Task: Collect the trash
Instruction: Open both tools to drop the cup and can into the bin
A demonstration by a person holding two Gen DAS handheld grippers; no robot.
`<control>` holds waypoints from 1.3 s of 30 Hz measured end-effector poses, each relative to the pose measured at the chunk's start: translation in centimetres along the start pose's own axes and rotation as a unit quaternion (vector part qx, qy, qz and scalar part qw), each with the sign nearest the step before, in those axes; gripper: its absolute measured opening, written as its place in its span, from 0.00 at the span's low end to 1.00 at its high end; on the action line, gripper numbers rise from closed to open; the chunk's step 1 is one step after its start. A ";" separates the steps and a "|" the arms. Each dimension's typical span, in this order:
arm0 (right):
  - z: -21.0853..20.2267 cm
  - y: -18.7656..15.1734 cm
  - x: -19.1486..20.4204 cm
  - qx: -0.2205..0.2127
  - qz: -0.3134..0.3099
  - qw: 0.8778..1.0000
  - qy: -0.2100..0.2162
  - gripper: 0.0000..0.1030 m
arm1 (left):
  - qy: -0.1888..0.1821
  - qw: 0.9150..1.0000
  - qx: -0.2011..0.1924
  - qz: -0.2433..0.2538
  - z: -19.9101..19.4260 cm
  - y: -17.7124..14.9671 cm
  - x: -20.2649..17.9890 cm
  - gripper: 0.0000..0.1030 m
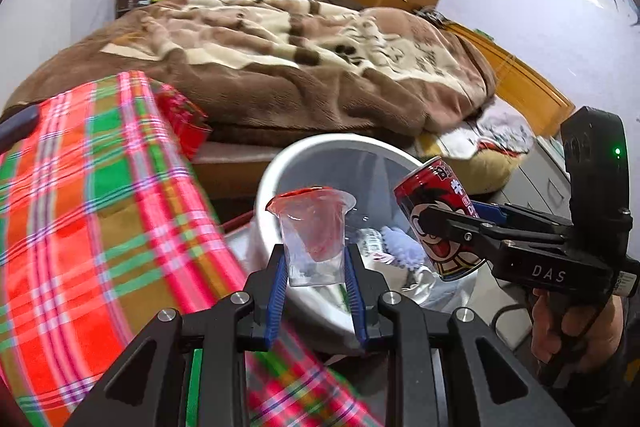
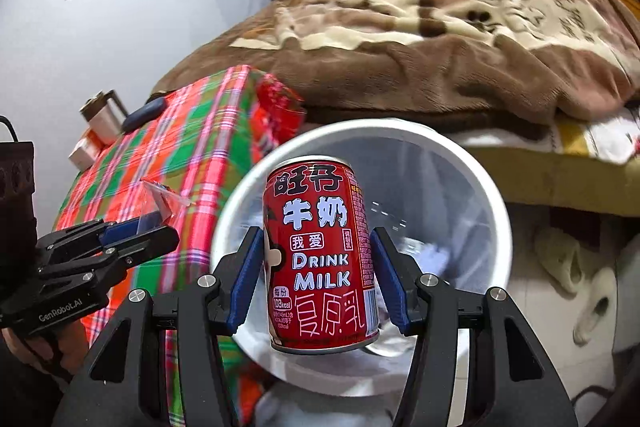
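My left gripper [image 1: 316, 263] is shut on a clear plastic cup [image 1: 314, 235] with a red peeled lid and holds it upright over the near rim of a white trash bin [image 1: 280, 163]. My right gripper [image 2: 318, 247] is shut on a red milk can [image 2: 320, 259] and holds it upright above the bin's [image 2: 472, 151] opening. The can [image 1: 436, 219] and the right gripper [image 1: 452, 223] show in the left wrist view, over the bin's right side. The left gripper [image 2: 156, 227] with the cup [image 2: 164, 199] shows at the left of the right wrist view. Crumpled trash [image 1: 400, 243] lies inside the bin.
A table with a red, green and orange plaid cloth [image 1: 100, 207] stands left of the bin. On it are a dark case [image 2: 144, 113], a mug [image 2: 102, 115] and a small box [image 2: 82, 153]. A red bag [image 1: 184, 119] hangs at its far corner. A bed with a brown blanket [image 1: 300, 67] lies behind.
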State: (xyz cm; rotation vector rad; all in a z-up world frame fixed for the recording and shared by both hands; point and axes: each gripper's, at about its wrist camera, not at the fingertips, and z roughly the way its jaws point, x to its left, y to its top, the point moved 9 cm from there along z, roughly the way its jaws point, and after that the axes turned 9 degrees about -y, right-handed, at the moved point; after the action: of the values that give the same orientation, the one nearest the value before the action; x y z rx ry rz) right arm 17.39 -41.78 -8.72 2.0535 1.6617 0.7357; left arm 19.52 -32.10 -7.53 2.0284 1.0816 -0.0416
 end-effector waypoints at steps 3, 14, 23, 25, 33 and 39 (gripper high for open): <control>0.4 -0.2 -1.2 0.005 0.010 1.000 -0.007 0.54 | -0.005 1.000 0.010 0.009 1.5 0.0 -0.7 0.28; 1.9 -0.7 -3.1 0.027 0.023 0.999 -0.016 0.54 | -0.008 0.999 0.031 0.011 4.8 0.0 -1.2 0.28; 1.6 -0.4 -3.8 0.020 0.039 0.999 -0.017 0.55 | -0.016 0.999 0.031 0.004 5.5 0.3 -1.0 0.43; 1.4 -0.4 -3.8 0.017 0.041 0.999 -0.018 0.55 | -0.019 0.999 0.027 0.003 5.2 0.3 -1.0 0.44; -0.1 -0.7 -3.2 0.006 0.040 0.999 -0.017 0.55 | -0.019 1.000 0.008 0.006 3.0 0.4 -1.3 0.48; -1.6 -1.2 -1.6 -0.005 0.027 1.000 -0.011 0.56 | -0.007 1.000 -0.004 0.004 0.6 -0.4 -1.2 0.48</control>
State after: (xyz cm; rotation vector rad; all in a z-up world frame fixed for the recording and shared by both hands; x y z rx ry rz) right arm 15.28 -43.14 -8.44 2.0998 1.5929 0.7342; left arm 18.69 -33.20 -7.78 2.0230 1.0619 -0.0479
